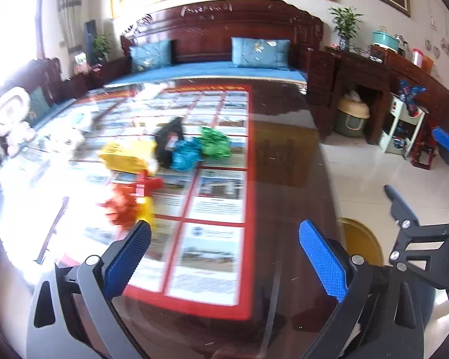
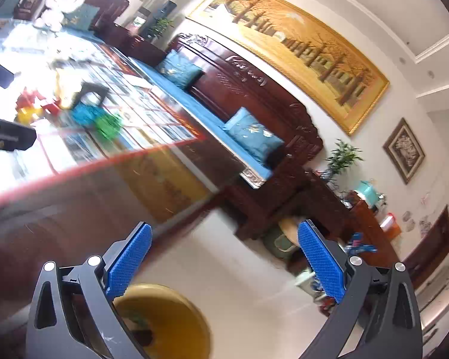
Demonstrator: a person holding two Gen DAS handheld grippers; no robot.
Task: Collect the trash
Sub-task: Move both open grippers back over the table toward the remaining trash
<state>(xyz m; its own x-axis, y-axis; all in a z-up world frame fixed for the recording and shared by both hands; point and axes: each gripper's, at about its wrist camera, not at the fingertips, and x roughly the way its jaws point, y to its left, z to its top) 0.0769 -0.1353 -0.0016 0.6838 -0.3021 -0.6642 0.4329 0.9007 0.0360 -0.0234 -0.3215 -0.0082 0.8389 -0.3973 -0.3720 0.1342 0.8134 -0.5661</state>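
Room with carved sofa under gold painting. Glass counter over red poster. Trash clustered mid-counter; yellow bin on floor. Left gripper, right gripper spread, empty.

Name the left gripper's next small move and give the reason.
Probably reach the left gripper forward toward the red wrapper, the nearest of the crumpled pieces on the table. Its jaws stand wide open with nothing between them.
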